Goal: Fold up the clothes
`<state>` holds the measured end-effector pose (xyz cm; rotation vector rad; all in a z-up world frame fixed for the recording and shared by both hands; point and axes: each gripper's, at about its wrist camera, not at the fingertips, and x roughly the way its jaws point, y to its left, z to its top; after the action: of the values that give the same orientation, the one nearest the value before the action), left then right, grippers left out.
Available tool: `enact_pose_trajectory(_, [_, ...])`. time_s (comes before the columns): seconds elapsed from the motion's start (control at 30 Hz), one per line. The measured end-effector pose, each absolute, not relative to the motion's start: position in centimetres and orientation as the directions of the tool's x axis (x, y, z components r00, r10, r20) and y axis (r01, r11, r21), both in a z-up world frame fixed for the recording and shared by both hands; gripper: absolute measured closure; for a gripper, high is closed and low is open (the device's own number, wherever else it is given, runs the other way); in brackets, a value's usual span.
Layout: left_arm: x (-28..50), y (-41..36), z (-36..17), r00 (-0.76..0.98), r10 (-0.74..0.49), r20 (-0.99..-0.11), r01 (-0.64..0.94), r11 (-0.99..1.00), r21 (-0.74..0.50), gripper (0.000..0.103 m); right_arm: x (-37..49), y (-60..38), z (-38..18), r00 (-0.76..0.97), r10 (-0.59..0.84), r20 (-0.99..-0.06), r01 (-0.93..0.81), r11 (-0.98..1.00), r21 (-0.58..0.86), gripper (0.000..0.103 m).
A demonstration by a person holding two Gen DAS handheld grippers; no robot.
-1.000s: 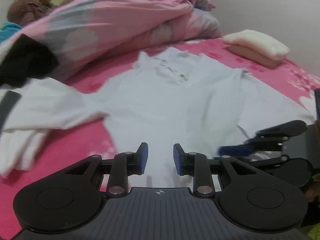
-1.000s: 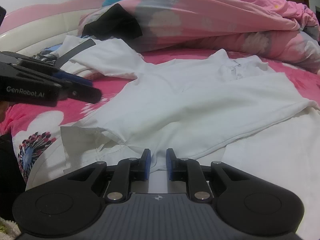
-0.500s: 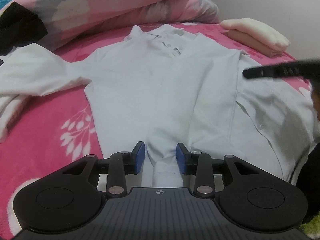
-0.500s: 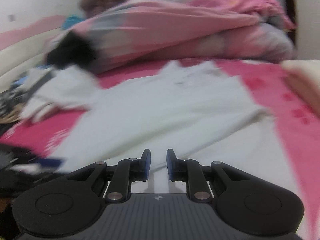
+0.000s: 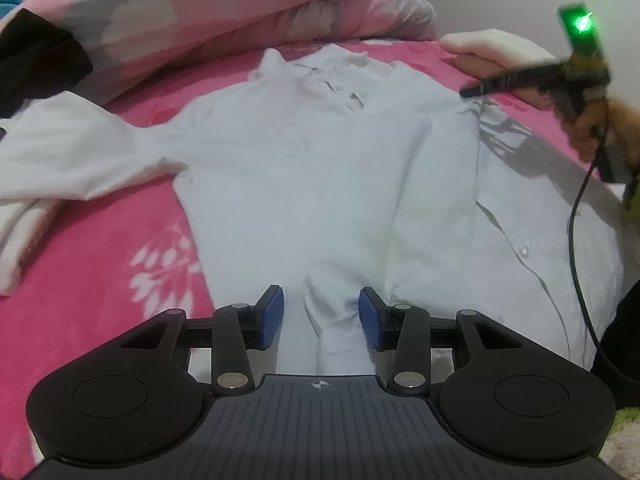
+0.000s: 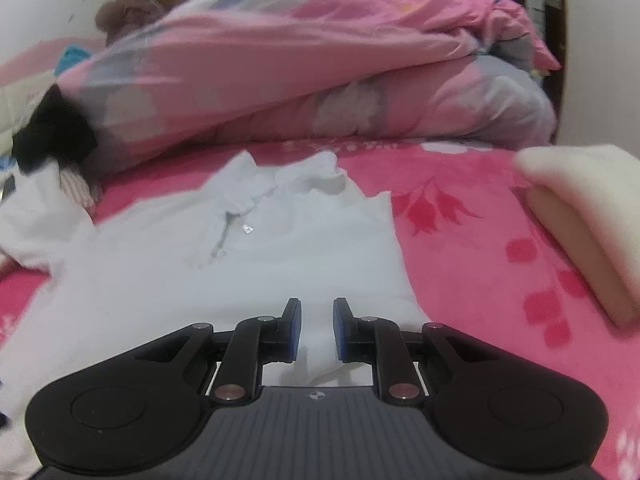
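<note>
Flat on pink bedsheet [image 5: 100,280], white shirt [image 5: 300,168], unfolded

I'm seeing the white shirt [image 5: 280,168] lying flat, collar toward the quilt [image 5: 224,8], buttoned front up. Its right side is lying folded inward over the middle, while its left sleeve is stretching outward below the quilt.

Bed [image 5: 100,280] — pink floral cover. On it: white shirt [image 5: 300,168] spread flat, bunched pink duvet [image 6: 320,80], folded cream stack [image 6: 592,208] — right edge.
</note>
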<state>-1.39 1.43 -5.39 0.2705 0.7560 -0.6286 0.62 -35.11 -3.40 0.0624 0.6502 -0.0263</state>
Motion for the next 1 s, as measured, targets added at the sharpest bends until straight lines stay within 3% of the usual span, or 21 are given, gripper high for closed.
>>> enact_pose_trajectory(0.1, [-1.5,1.8,-4.2,0.595,-0.439,-0.673,0.615,0.788,0.029,0.061,2.1,-37.1,-6.1,0.719,-0.027,-0.694,0.063,0.998,0.026,0.085])
enact_pose_trajectory(0.37, [-2.7,0.4,-2.0,0.585,-0.541,-0.604,0.713,0.699,0.065,0.061,0.5,-36.8,-2.7,0.768,0.031,-0.64,-0.003,0.999,0.045,0.084])
enact_pose_trajectory(0.5, [-4.7,-1.9,-3.1,0.418,-0.637,-0.648,0.846,0.533,0.021,0.06,1.0,-35.5,-3.8,0.738,0.094,-0.668,-0.092,0.995,0.038,0.084])
enact_pose_trajectory(0.63, [-5.9,-3.7,-6.1,0.349,-0.552,-0.757,0.889,0.45,0.081,0.06,0.6,-36.2,-5.0,0.689,0.03,-0.724,-0.063,0.998,-0.018,0.084])
enact_pose_trajectory(0.8, [-6.1,-3.0,-5.9,0.34,-0.564,-0.752,0.899,0.431,0.083,0.061,-0.8,-34.7,-2.3,0.717,0.032,-0.696,-0.081,0.996,-0.038,0.084])
enact_pose_trajectory(0.87, [-5.9,-2.8,-5.6,0.331,-0.573,-0.75,0.902,0.425,0.074,0.066,-0.8,-32.5,-2.3,0.72,0.124,-0.683,-0.178,0.984,-0.009,0.084])
enact_pose_trajectory(1.0, [-5.7,-2.4,-5.2,0.313,-0.589,-0.745,0.91,0.411,0.057,0.1,-0.5,-29.0,-4.7,0.652,0.224,-0.725,-0.325,0.946,0.001,0.084])
